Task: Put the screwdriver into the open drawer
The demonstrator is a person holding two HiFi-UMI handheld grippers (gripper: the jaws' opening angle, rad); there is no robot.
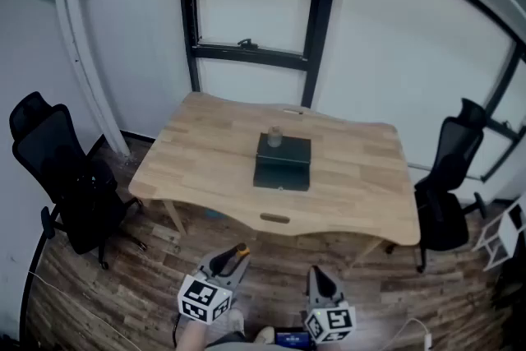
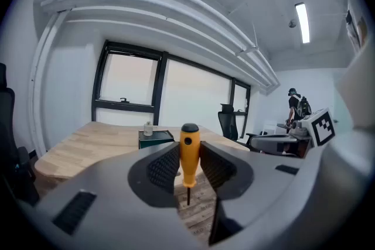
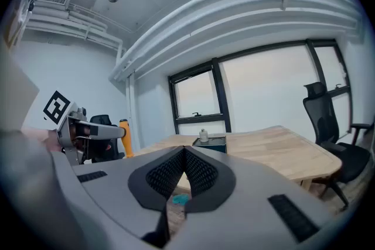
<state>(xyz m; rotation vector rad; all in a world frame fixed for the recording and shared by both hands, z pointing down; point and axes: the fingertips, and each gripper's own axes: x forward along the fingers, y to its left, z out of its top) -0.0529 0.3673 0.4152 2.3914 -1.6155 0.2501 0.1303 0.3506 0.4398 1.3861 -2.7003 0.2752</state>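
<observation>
Facing the table (image 1: 362, 177), I am looking at the drawer box (image 1: 282, 173) well ahead of both claws. My left claw (image 2: 188, 156) is gripping the screwdriver (image 2: 189, 146) by its yellow handle, shaft hanging down for carrying; my right claw (image 3: 185, 156) is sitting closed, empty.

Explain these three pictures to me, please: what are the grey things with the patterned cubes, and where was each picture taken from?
There is no robot here: a person holds a two-jaw gripper in each hand, and the patterned cubes are part of them. The wide picture comes from a camera on the person's head, looking down. The other two come from cameras riding on each gripper, looking along its jaws. The left gripper is shut on a screwdriver with an orange handle, held upright, shaft down. The right gripper has its jaws together with nothing in them. Ahead stands a wooden table bearing a dark green box with a small bottle on top.
</observation>
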